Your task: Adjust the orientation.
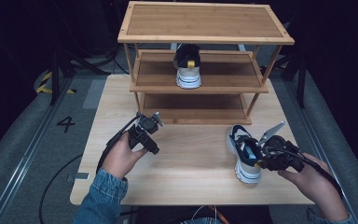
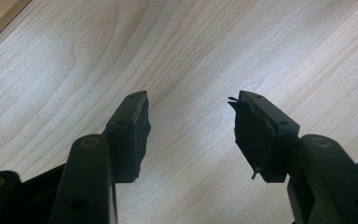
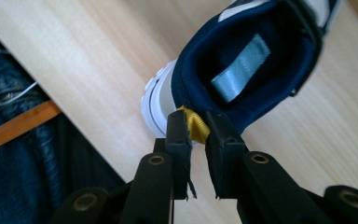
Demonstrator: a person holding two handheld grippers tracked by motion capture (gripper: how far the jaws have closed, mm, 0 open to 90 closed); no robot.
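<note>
The right gripper [image 3: 196, 126] is clamped on the yellow heel tab [image 3: 196, 125] of the navy and white shoe [image 1: 244, 156], which lies on the table [image 1: 191, 177] just ahead of it. Well apart to its left, the left gripper [image 2: 191, 126] is held with jaws spread over bare wood. Beyond both, a second shoe [image 1: 188, 65] is seen on the rack's [image 1: 205, 37] middle shelf.

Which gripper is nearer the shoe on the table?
Right. The right gripper is shut on the shoe's yellow heel tab; the left gripper is open, off to its left.
</note>
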